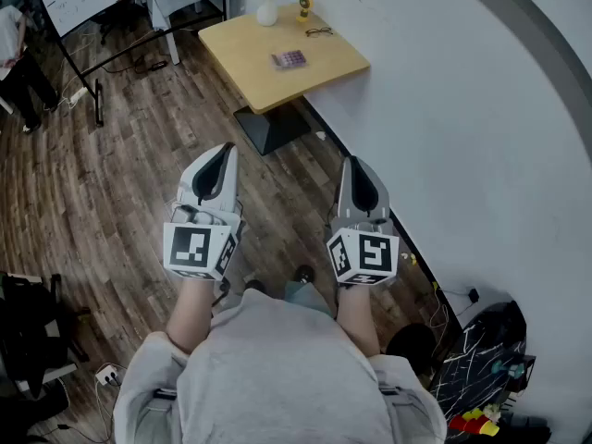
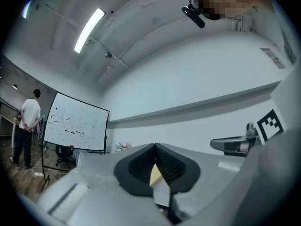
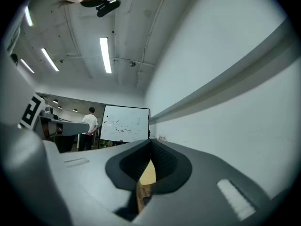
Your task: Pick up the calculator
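Above open floor [image 1: 139, 165] short of table [image 1: 242, 63] edge, left gripper [image 1: 225, 149] and right gripper [image 1: 355, 162] clenched empty, calculator [image 1: 289, 59] beyond.

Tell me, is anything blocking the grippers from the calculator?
Nothing visible. The calculator lies on the table; only floor separates it from the left gripper and right gripper. The vase and glasses sit beyond it.

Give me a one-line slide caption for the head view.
Left tongs and right tongs, both shut and empty, held above the wood floor, facing the table with the calculator, glasses and vase.
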Demonstrator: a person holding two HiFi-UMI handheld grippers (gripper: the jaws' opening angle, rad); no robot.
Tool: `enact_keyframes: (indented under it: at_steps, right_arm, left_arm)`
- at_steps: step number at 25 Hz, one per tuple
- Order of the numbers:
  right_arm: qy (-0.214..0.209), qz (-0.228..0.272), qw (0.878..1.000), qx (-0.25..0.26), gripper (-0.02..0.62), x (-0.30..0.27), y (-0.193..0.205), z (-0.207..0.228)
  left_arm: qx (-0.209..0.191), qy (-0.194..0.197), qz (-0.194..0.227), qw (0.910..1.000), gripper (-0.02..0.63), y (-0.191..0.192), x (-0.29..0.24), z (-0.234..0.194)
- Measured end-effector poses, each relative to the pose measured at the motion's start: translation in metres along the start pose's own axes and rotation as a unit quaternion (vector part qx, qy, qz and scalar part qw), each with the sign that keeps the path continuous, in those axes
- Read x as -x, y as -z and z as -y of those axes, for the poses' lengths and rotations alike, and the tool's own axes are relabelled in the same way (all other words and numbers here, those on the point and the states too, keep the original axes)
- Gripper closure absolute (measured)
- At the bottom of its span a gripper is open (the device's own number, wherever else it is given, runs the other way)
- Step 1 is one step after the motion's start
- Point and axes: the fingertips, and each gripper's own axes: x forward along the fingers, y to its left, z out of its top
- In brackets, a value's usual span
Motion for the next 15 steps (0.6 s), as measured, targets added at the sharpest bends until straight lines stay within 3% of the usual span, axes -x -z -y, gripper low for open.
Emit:
enact_keyframes:
  at_steps: [15]
  right_arm:
    - [0.004,0.005,1.0,0.004,0.594,0.0,-0.002,-0.021]
  left_arm:
    - [0.0,0.006,0.005,1.0,0.6,-0.002,0.012,-0.015]
